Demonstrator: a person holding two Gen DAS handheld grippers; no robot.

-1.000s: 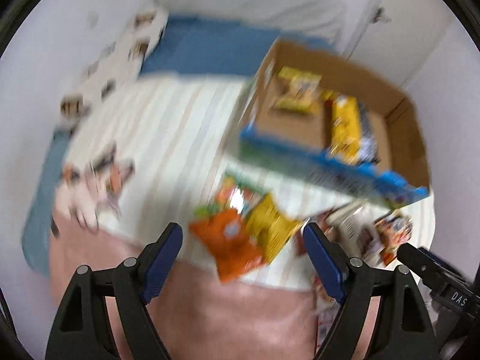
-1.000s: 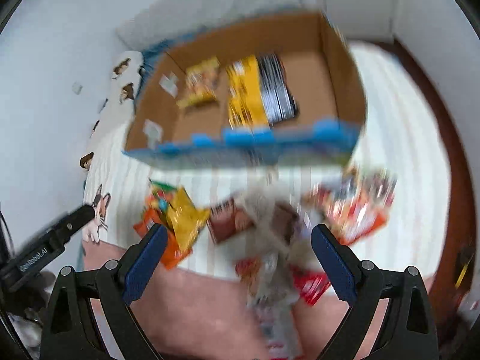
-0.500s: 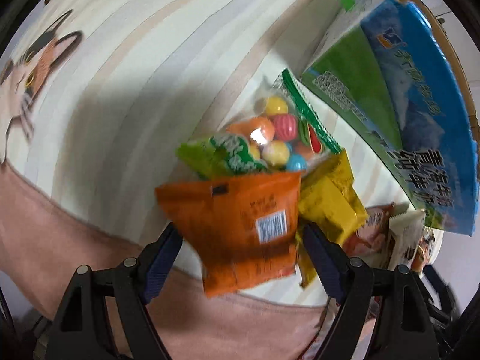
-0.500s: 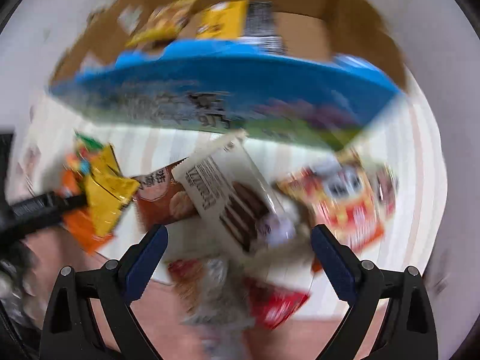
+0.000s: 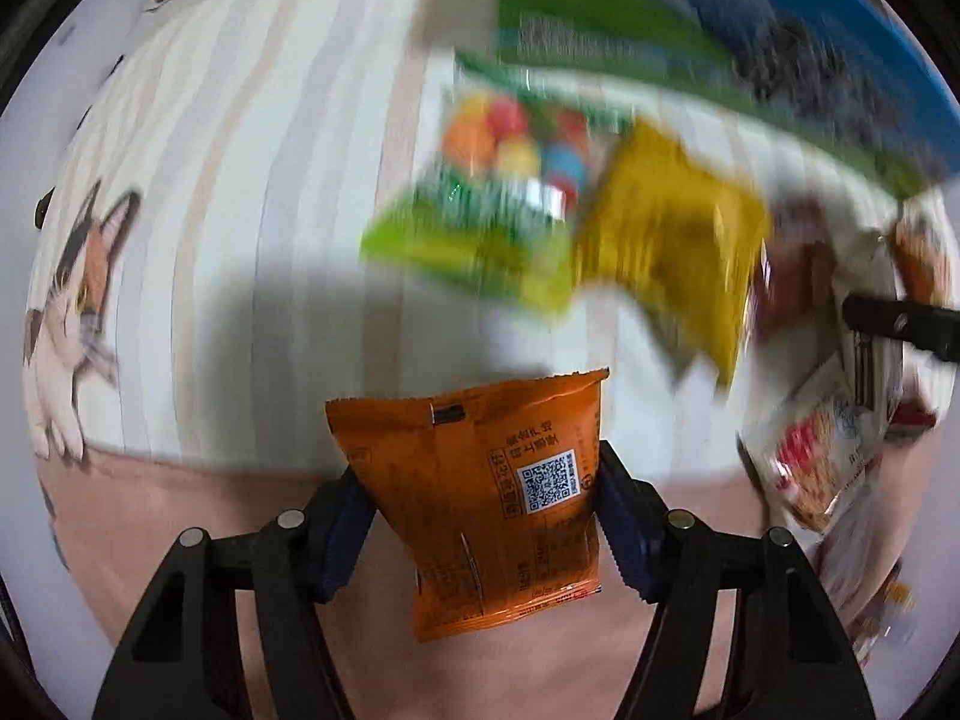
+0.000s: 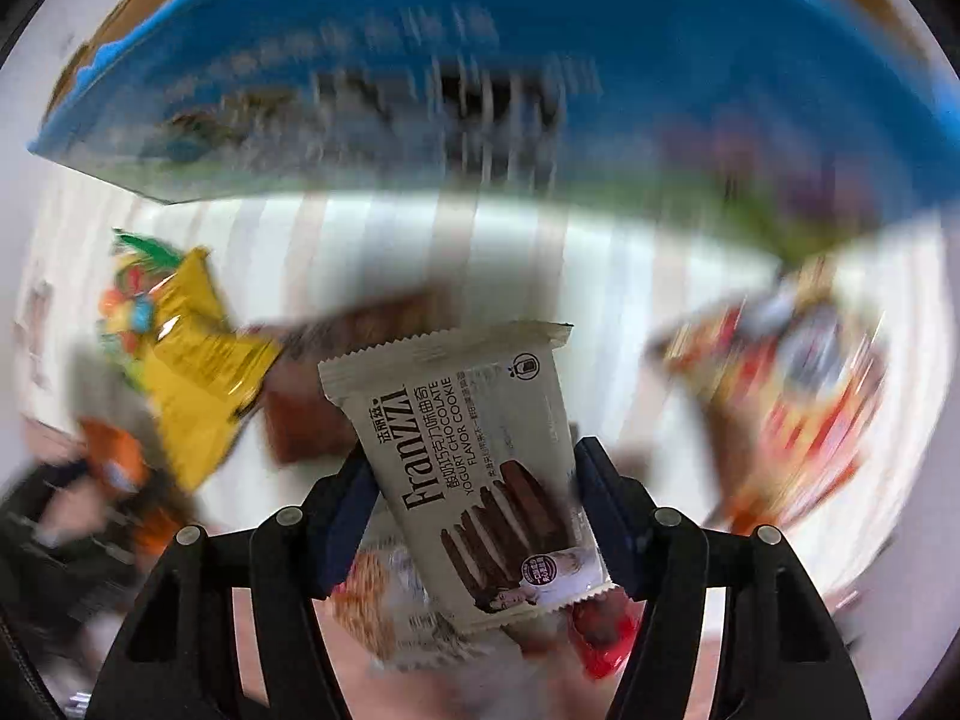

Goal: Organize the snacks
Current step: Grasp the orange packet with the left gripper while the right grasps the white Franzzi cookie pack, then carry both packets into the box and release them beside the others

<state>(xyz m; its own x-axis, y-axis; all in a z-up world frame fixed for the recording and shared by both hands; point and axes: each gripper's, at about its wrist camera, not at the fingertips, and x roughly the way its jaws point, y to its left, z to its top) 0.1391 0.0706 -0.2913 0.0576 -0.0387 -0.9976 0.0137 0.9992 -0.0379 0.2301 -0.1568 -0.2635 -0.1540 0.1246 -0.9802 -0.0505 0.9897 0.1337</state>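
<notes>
Between the blue-padded fingers of the left tool (image 5: 480, 510), an orange foil snack packet (image 5: 486, 510) with a white QR label sits upright, its crimped top edge uppermost; the jaws are closing and the pads press against both of its sides. Beyond it, on a cream bedspread with pale stripes (image 5: 252, 192) and a pink border (image 5: 180, 528), lie a clear bag of coloured round sweets with a green header (image 5: 498, 180) and, just beside it to the right, a crinkled yellow packet (image 5: 666, 234). A cartoon cat print (image 5: 72, 288) marks the bedspread's left edge. Across the top of that view runs the blue-and-green printed wall of a cardboard box (image 5: 750, 36), blurred. At the right, a loose heap of red-and-white wrappers (image 5: 822, 456) lies near the black tip of the other tool. Seen from the right wrist, the right tool (image 6: 474, 510) is likewise closing, its pads pressing the sides of a cream Franzzi yogurt chocolate cookie packet (image 6: 480, 468) held tilted, lettering running up its length. Behind that packet sit a brown wrapper (image 6: 312, 420), the yellow packet at left, and a blurred red-and-orange pile (image 6: 780, 396) at right, all below the box's blue side.
</notes>
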